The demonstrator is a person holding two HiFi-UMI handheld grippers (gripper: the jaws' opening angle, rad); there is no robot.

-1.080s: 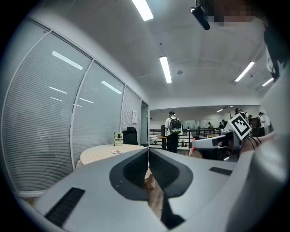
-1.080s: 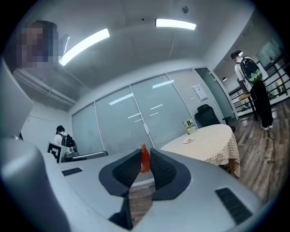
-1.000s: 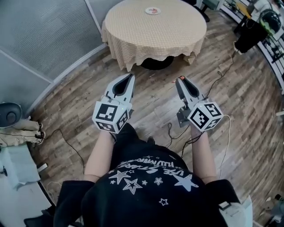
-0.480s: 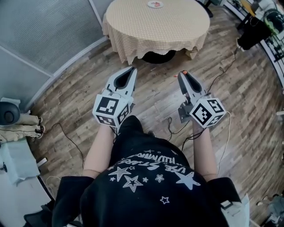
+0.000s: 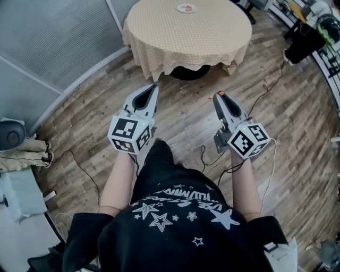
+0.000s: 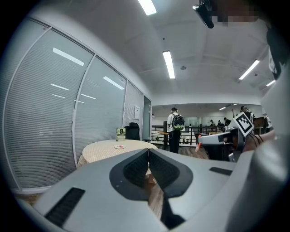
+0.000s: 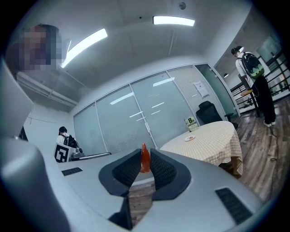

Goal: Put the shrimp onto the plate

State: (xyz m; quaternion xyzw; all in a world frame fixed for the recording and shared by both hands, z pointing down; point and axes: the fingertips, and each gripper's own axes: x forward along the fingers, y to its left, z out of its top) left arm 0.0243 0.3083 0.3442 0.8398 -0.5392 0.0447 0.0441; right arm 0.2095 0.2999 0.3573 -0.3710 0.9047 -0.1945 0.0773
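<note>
Right gripper view: right gripper (image 7: pixel 144 155) grips the shrimp (image 7: pixel 144 161) between its fingers, long axis upright. Plate (image 7: pixel 190 138) lies ahead on the worktop (image 7: pixel 206 146), well apart. Left gripper (image 6: pixel 148 152): fingers together, empty.

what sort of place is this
Probably a large office or lab space mocked up as a dining area: a round clothed table with a plate and numbered stand sign, glass partition walls with blinds, and cables trailing over the wood floor.
</note>
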